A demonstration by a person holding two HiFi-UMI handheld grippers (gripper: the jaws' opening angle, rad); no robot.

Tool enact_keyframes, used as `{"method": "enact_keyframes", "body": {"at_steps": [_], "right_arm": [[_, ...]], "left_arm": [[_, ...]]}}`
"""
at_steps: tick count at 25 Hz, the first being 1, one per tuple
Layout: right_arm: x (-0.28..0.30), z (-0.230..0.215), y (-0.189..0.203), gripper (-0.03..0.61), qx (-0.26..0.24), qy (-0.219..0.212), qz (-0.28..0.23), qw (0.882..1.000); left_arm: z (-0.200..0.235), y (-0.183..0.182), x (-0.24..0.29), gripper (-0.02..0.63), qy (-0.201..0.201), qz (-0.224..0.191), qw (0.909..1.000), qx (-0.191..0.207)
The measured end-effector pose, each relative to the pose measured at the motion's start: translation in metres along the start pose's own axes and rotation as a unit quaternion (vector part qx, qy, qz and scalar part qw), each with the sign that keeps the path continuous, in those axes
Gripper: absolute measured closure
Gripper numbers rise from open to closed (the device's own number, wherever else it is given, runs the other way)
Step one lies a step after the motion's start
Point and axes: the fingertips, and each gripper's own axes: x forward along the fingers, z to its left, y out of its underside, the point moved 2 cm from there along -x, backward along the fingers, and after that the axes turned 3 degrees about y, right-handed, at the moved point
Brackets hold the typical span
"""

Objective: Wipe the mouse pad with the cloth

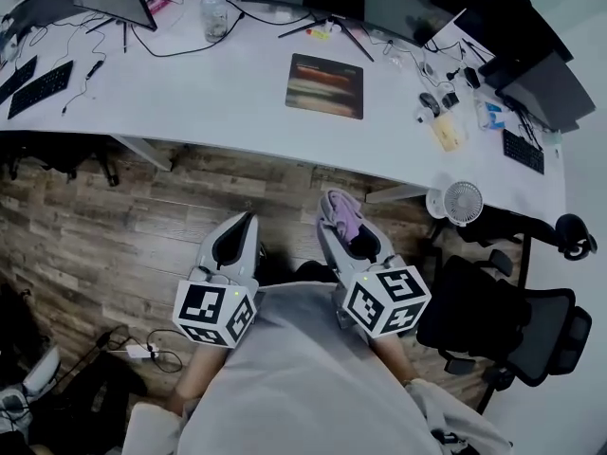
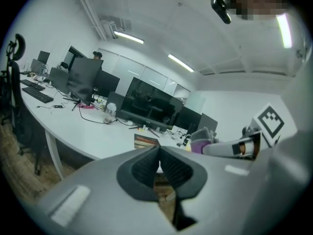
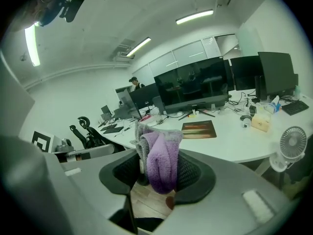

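Mouse pad (image 1: 325,85) flat on white desk (image 1: 190,93), well ahead.
I log: right gripper (image 1: 337,218) clamps purple cloth (image 3: 160,164); left gripper (image 2: 159,152) closed, empty.

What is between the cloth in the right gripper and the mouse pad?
In the head view, only wooden floor and bare white desk lie between the cloth and the mouse pad.

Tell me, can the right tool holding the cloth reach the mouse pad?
Probably yes: the right tool, shut on the purple cloth, faces the mouse pad, with only bare desk in between.
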Motion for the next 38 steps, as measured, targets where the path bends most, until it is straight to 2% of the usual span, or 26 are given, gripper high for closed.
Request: {"method": "enact_keyframes", "body": {"at_steps": [4, 7, 14, 20, 27, 38], "right_arm": [[0.012, 0.002, -0.004, 0.405, 0.006, 0.005, 0.004, 1.0], [0.02, 0.003, -0.004, 0.405, -0.011, 0.012, 0.011, 1.0], [0.044, -0.01, -0.014, 0.407, -0.009, 0.016, 0.012, 1.0], [0.072, -0.042, -0.041, 0.407, 0.001, 0.019, 0.004, 1.0], [0.115, -0.091, -0.087, 0.407, -0.005, 0.021, 0.004, 1.0], [0.177, -0.16, -0.144, 0.407, 0.0, 0.004, 0.012, 1.0]], "left_arm": [[0.008, -0.002, 0.007, 0.614, 0.016, 0.007, 0.9999, -0.001], [0.012, -0.002, 0.014, 0.614, 0.024, 0.014, 0.9996, 0.002], [0.021, -0.009, 0.045, 0.614, 0.026, 0.033, 0.9989, 0.019], [0.028, -0.028, 0.091, 0.614, 0.027, 0.038, 0.998, 0.042], [0.035, -0.055, 0.166, 0.614, 0.024, 0.048, 0.9972, 0.053], [0.044, -0.08, 0.272, 0.614, 0.011, 0.064, 0.9969, 0.044]]}}
